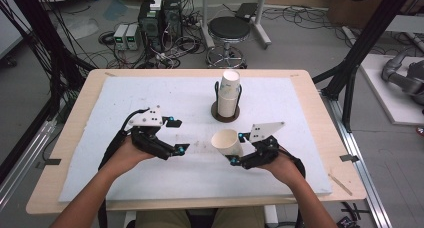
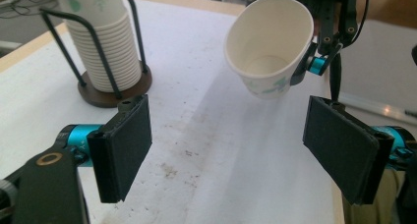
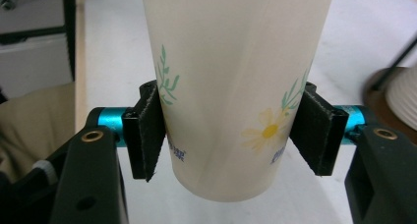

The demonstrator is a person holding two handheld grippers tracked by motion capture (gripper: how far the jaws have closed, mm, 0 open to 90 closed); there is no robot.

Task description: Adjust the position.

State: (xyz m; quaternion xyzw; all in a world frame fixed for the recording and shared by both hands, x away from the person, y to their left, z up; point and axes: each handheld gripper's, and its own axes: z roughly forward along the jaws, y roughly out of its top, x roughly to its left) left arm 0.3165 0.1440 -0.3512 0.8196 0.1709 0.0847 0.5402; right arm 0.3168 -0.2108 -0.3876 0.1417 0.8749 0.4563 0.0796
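Observation:
A white paper cup [image 1: 226,143] with a flower print is held above the white mat, tilted with its mouth toward the left. My right gripper [image 1: 238,149] is shut on the paper cup [image 3: 231,91], one pad on each side near its base. In the left gripper view the cup [image 2: 270,44] hangs ahead, its empty inside facing me. My left gripper [image 1: 177,135] stands open over the mat to the left of the cup, with nothing between its pads [image 2: 125,150]. A stack of paper cups [image 1: 229,93] stands in a black wire holder [image 1: 225,113] on a round base behind the held cup.
A white foam mat [image 1: 150,95] covers most of the wooden table [image 1: 85,93]. A thin stick [image 1: 340,184] lies near the table's right front corner. Beyond the table are a stool [image 1: 228,30], electronics boxes and cables on the floor.

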